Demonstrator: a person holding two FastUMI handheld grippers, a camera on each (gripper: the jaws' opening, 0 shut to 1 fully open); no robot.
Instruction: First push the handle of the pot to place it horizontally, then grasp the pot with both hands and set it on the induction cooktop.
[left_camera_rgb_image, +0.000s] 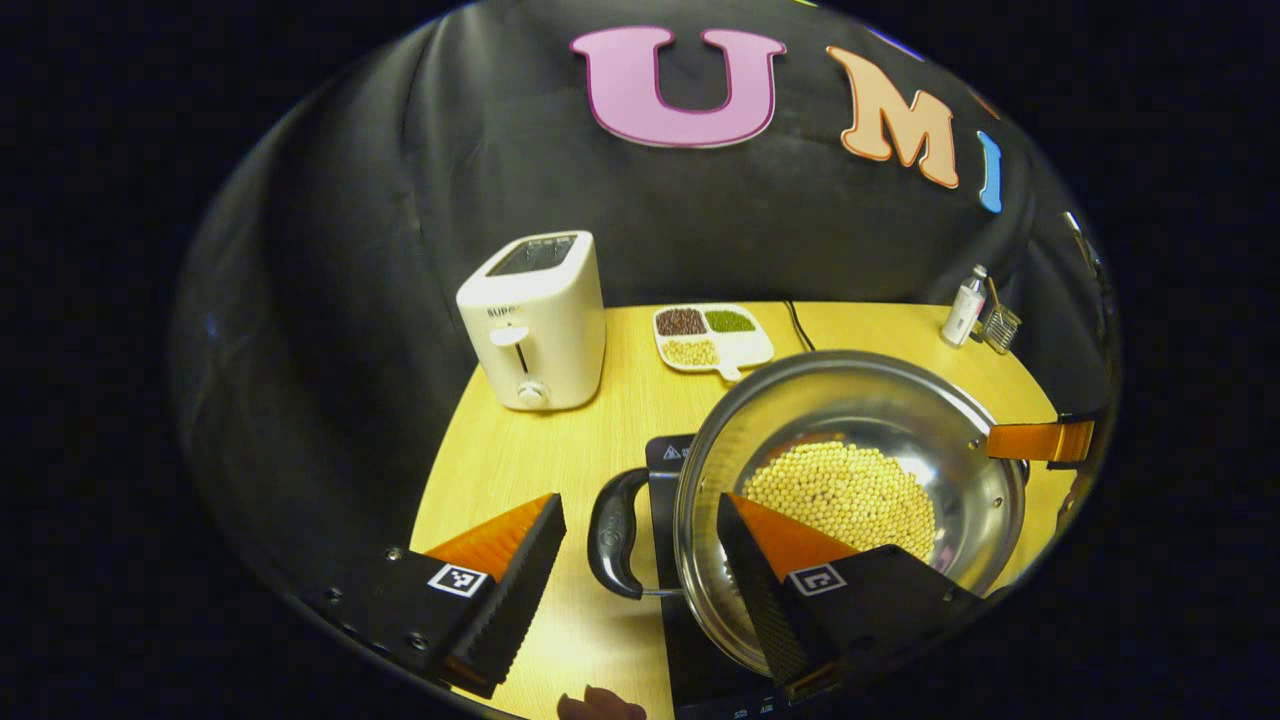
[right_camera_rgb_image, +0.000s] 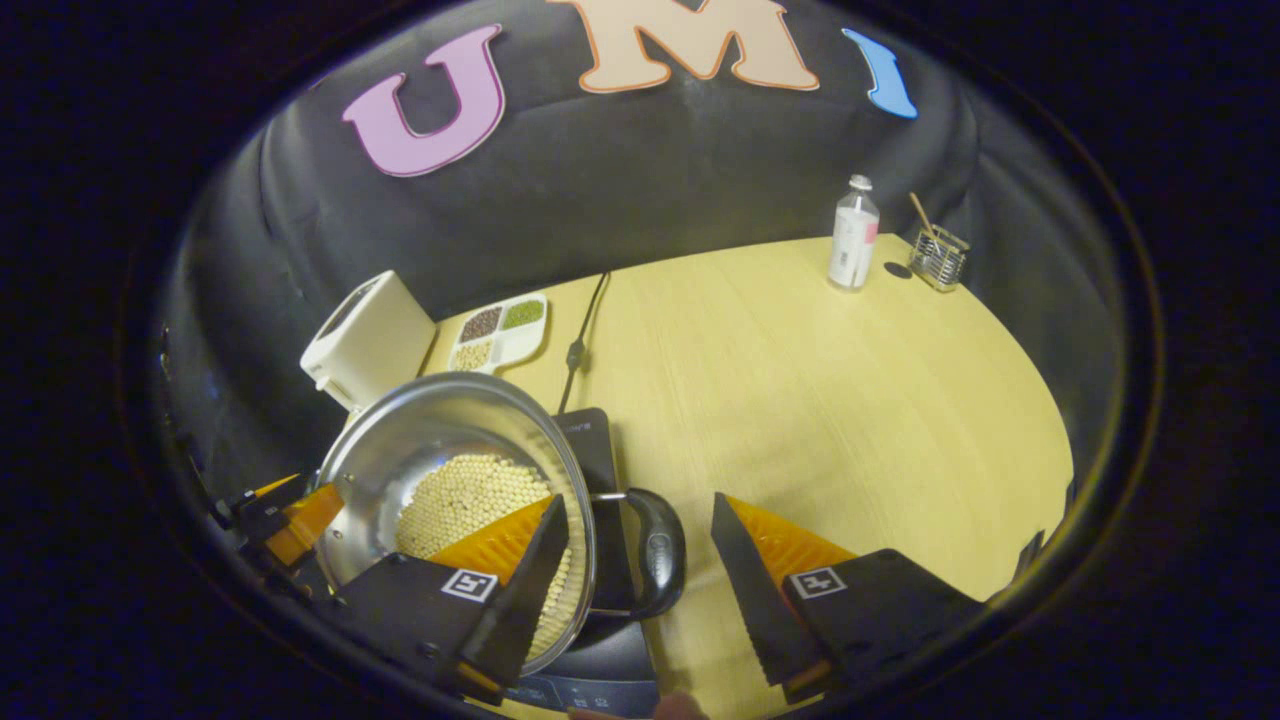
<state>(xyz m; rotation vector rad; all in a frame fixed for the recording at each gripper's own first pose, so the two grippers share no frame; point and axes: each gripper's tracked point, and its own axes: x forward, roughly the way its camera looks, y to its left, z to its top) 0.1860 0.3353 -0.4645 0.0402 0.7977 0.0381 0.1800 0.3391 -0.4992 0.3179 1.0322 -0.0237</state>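
Pot (left_camera_rgb_image: 850, 480): on the induction cooktop (left_camera_rgb_image: 665, 455), beans inside.
Left gripper (left_camera_rgb_image: 640, 560): jaws wide, straddling a handle.
Right gripper (right_camera_rgb_image: 635, 570): jaws wide, likewise.

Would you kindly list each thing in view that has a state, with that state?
Pot: upright, uncovered, holding pale beans, on the induction cooktop.
Left gripper: open, fingers either side of the pot's handle.
Right gripper: open, straddling the other handle.
Toaster: upright, lever raised.
Divided dish: three compartments filled.
Bottle: upright, capped.
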